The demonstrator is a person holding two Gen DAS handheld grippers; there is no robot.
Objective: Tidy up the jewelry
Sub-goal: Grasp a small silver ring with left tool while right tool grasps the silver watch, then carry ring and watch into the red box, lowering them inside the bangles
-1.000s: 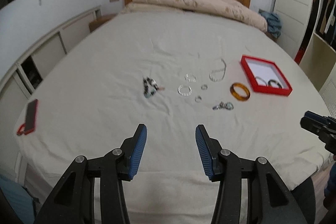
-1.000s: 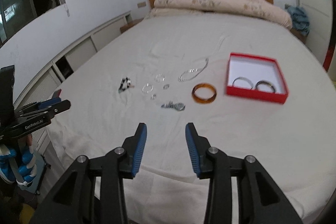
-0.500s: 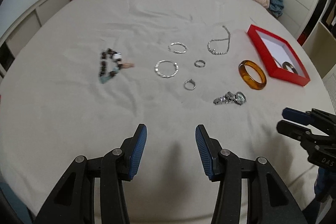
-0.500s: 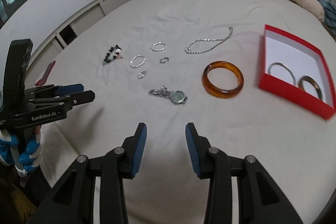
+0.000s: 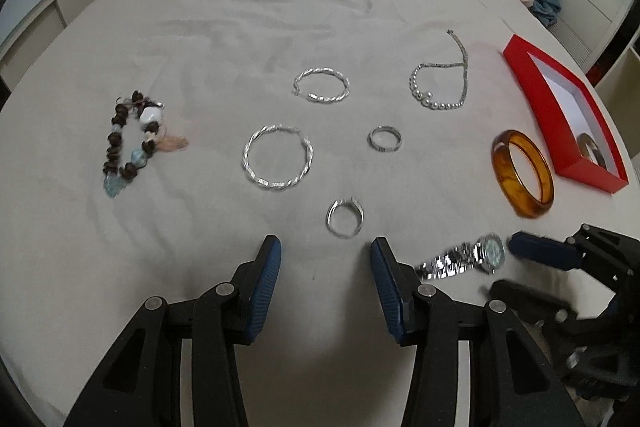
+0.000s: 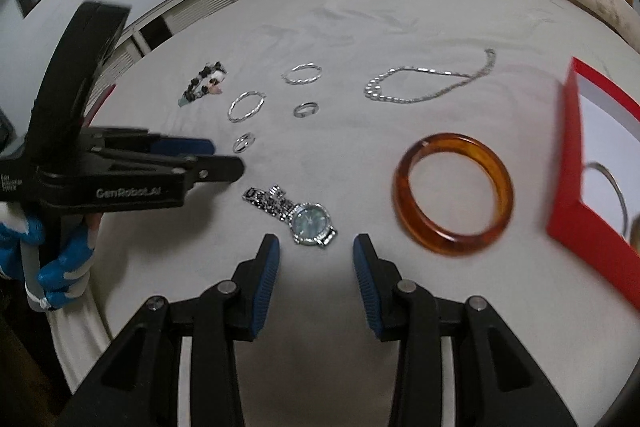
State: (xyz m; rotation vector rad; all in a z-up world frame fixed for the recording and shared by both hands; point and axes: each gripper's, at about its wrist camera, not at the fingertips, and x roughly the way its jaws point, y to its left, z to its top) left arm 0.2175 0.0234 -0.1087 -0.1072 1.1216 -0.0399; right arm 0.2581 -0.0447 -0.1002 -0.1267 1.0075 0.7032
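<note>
**Both grippers low over the spread, nothing picked up**

On the bed (image 5: 200, 7) the jewelry lies in a loose row across the sheet. Toward the left edge sits the beaded bracelet (image 5: 130, 143); next come two twisted silver bangles (image 5: 277, 157), two small rings (image 5: 345, 218) and the pearl necklace (image 5: 440, 83). Then come the watch (image 6: 296, 213) and the amber bangle (image 6: 454, 193), with the red box (image 5: 560, 115) at the right edge, a silver bangle already in it.

The left gripper (image 5: 326, 281) has its jaws partly open and empty, the near ring just beyond its tips. The right gripper (image 6: 316, 265) is likewise partly open and empty, the watch dial lying just ahead of its gap.

Risks, as I judge them: the soft sheet could bunch under closing jaws, so a thin ring slips out or gets pushed into a fold. The watch's link band may drape and snag. The two grippers work close together and could knock each other.

Only the right wrist view shows the gloved hand (image 6: 60, 263) holding the left gripper. The left wrist view shows the beaded bracelet in full detail.
</note>
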